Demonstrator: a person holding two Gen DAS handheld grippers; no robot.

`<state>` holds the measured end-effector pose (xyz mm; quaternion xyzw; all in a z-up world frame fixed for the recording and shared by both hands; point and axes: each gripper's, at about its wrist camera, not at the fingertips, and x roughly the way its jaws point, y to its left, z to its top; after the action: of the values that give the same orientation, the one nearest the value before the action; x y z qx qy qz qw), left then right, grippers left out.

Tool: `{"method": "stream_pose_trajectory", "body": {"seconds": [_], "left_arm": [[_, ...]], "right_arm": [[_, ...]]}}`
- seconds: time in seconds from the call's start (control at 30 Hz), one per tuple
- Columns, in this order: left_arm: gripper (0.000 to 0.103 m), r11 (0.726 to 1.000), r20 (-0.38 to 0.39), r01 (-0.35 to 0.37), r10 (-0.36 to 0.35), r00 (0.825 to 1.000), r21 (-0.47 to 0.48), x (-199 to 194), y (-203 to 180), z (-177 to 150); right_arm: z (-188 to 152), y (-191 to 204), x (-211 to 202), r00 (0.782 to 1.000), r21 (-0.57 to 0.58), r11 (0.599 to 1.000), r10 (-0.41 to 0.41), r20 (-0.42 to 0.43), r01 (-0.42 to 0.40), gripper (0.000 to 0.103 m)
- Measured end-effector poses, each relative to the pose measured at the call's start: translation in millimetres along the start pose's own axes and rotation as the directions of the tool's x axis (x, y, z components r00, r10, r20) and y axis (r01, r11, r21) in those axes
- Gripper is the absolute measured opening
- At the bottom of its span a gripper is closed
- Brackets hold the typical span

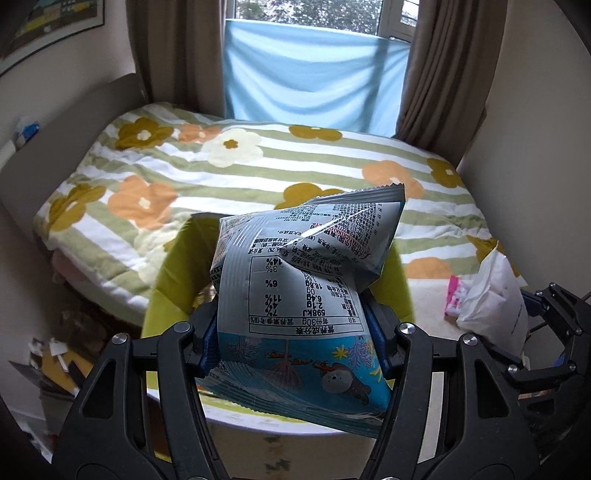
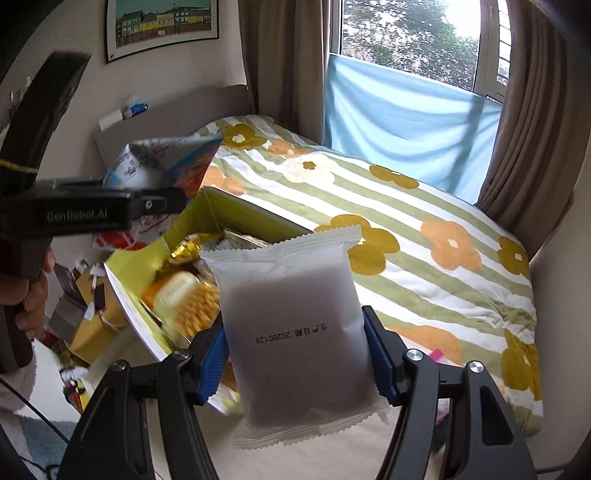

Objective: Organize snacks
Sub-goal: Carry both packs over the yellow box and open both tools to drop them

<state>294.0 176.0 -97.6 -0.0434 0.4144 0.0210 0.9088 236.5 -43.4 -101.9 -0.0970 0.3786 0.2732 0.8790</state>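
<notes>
Bedroom, floral striped quilt point(image 1: 258, 173) by curtained window point(image 2: 406, 40), left tongs point(image 1: 291, 332) clamped on blue snack bag point(image 1: 295, 280), right tongs point(image 2: 295, 354) clamped on white packet point(image 2: 295, 317)

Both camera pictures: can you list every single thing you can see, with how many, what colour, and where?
Snack bag: one, silver and blue, held in the left gripper above the box.
Snack packet: one, frosted white, held in the right gripper.
Box: one, yellow-green, open, beside the bed, with yellow snacks inside.
Pink packet: one, on the pale surface beside the bed.
Bed cover: one, green-and-white stripes with orange, mustard and cream flowers.
Blue cloth: one, hung across the window.
Curtains: brown, either side of the window.
Picture: one, framed, on the wall.
Left gripper: black with blue pads, shut on the bag.
Right gripper: same, shut on the packet.
Hand: one, holding the left gripper's handle.
</notes>
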Motion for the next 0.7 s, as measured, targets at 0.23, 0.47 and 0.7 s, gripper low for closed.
{"method": "stream_pose_trajectory", "body": {"seconds": [0.23,0.47,0.7], "left_arm": [[0.059,1.0,-0.08,-0.007,0.009,0.997,0.02,29,66,-19],[0.06,0.998,-0.197,0.018,-0.007,0.98,0.055,74,70,-49],[0.103,0.991,-0.143,-0.022,0.04,0.989,0.128,75,53,-55]], "right_arm": [[10,44,34,1.0,0.158,0.987,-0.008,-0.023,0.012,0.062],[-7,41,59,0.993,0.363,0.931,0.006,-0.115,0.036,0.062],[-8,36,69,0.991,0.386,0.921,-0.003,-0.132,0.055,0.062]]}}
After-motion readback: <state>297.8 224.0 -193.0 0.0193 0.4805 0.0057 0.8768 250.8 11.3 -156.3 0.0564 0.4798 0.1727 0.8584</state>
